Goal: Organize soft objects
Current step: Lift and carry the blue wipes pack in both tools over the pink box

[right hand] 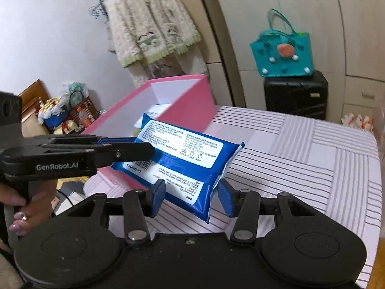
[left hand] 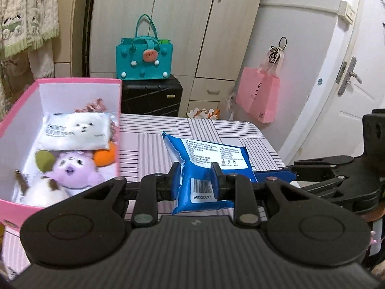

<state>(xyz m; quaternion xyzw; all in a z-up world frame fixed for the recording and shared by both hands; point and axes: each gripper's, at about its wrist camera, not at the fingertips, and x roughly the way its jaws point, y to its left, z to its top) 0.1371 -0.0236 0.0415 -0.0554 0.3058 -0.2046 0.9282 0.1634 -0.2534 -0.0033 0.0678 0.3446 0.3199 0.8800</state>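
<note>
- Pink box [left hand: 79, 81], left edge of the striped table [left hand: 240, 130]: already stocked with a white tissue pack [left hand: 74, 131], purple plush [left hand: 72, 168], white plush [left hand: 43, 192], orange and green soft pieces.
- Blue wipes pack [left hand: 204, 166]: airborne above the table, right of the box, not yet inside.
- Left gripper [left hand: 195, 180]: clamped on the pack's barcode end.
- Right gripper [right hand: 192, 198]: jaws apart, pads clear of the pack between them.
- Outstanding, by judgement: one pack to deposit; no other loose soft item visible on the table.
</note>
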